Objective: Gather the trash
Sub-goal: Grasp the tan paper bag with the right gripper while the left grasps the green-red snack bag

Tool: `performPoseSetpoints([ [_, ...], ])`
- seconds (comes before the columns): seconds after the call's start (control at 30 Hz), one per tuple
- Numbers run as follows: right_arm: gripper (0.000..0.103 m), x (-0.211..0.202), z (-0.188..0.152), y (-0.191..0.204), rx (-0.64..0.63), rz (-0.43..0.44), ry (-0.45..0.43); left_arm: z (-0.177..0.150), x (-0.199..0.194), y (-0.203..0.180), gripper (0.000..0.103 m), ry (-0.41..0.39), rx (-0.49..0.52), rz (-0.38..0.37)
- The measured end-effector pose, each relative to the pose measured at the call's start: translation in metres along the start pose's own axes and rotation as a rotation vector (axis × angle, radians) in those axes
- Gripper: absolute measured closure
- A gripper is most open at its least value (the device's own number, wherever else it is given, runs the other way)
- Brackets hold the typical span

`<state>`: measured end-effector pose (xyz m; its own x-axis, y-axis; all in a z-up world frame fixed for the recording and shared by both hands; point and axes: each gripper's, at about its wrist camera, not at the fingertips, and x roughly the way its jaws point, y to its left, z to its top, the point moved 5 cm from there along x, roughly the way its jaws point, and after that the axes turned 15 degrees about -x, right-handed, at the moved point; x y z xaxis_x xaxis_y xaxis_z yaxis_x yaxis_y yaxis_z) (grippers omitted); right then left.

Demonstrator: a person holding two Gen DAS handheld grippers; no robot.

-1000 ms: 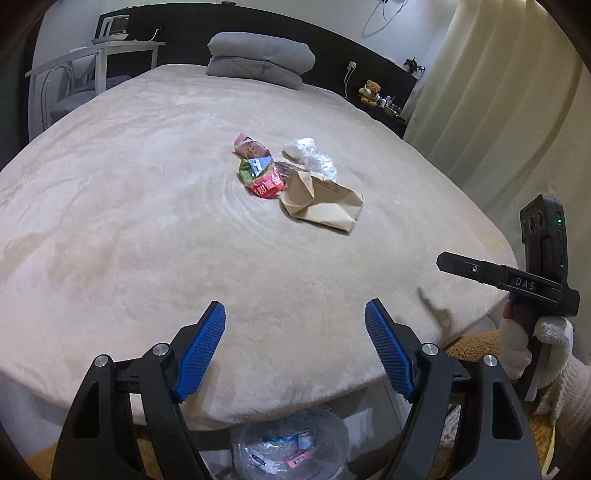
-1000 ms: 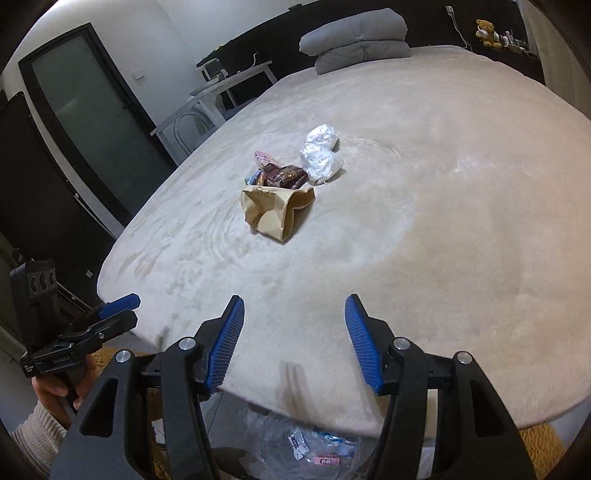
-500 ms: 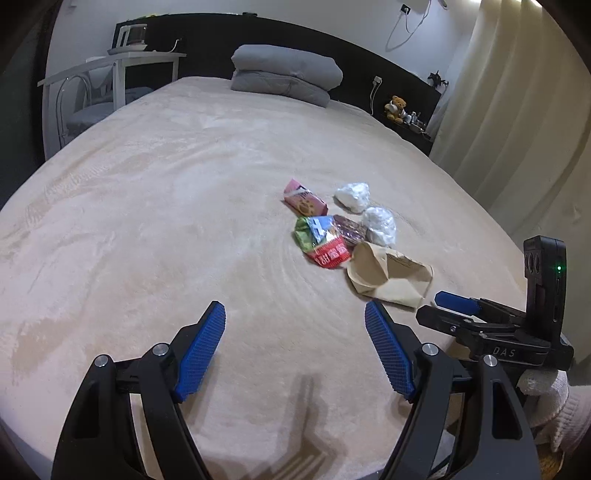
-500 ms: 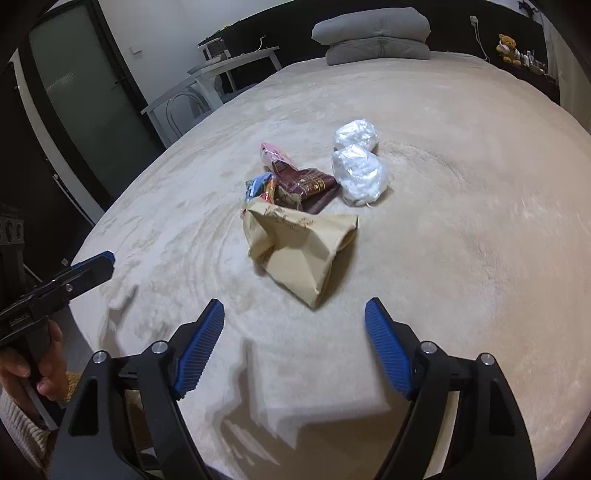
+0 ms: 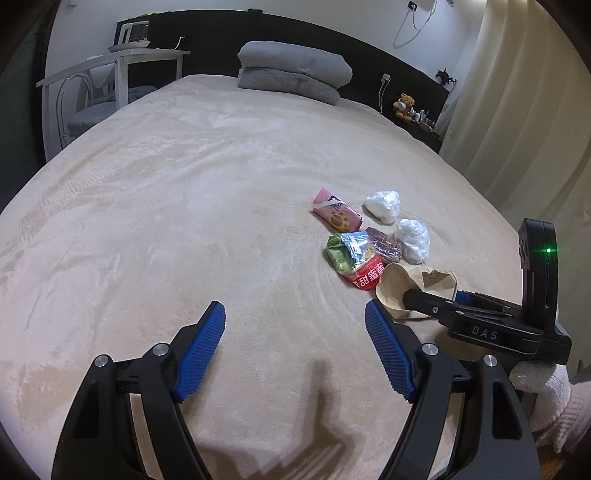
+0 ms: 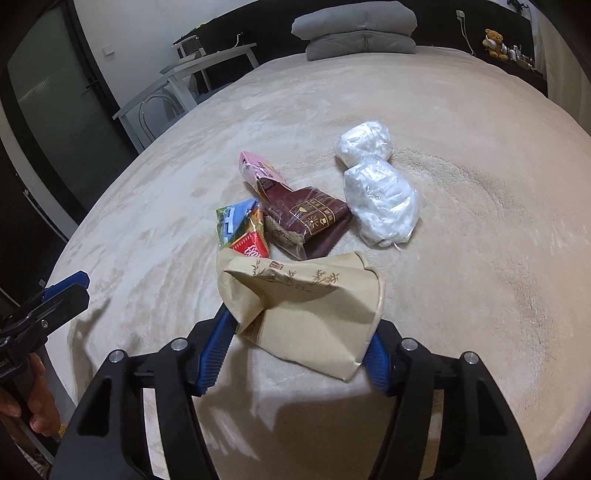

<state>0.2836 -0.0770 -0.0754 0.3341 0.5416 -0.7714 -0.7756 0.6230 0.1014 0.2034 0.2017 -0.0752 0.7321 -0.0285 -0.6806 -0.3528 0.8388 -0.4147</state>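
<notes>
Left wrist view
Left tool [image 5: 294, 350]: jaws apart over bare bed [image 5: 166, 229], nothing between them.
Trash: a small heap right of centre on the bed — pink pack [image 5: 336, 216], green pack [image 5: 349, 254], brown pack [image 5: 384, 248], two white wads [image 5: 384, 205], paper bag [image 5: 417, 286].
Right tool [image 5: 413, 297]: reaches in from the right, tip at the paper bag; a gloved hand [image 5: 543, 387] holds it.

Right wrist view
Right tool [image 6: 299, 350]: jaws have just been closing — the paper bag [image 6: 306, 306] sits between the blue pads, both pads against its sides, the bag crumpled.
Other trash: brown pack [image 6: 306, 221], green pack [image 6: 242, 229] and pink pack [image 6: 256, 170] just beyond the bag; white wads [image 6: 380, 199] to the right.
Left tool [image 6: 64, 291]: at the left edge, off the heap.
Far end: grey pillows [image 6: 358, 29].
</notes>
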Motion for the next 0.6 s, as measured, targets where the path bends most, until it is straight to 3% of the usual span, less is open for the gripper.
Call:
performPoseSetpoints([
  [0.4, 0.041, -0.052, -0.001, -0.022, -0.004, 0.000, -0.059, 0.012, 0.038, -0.027, 0.026, 0.022, 0.042, -0.017],
  [0.47, 0.041, -0.062, -0.003, -0.031, 0.001, -0.008, -0.072, 0.013, 0.045, -0.033, 0.020, 0.015, 0.066, -0.009],
  [0.5, 0.041, -0.067, -0.004, -0.035, 0.005, -0.014, -0.076, 0.013, 0.050, -0.036, 0.010, 0.010, 0.076, -0.004],
  [0.6, 0.041, -0.076, -0.010, -0.046, 0.021, -0.018, -0.075, 0.013, 0.061, -0.047, 0.008, 0.016, 0.101, -0.018],
])
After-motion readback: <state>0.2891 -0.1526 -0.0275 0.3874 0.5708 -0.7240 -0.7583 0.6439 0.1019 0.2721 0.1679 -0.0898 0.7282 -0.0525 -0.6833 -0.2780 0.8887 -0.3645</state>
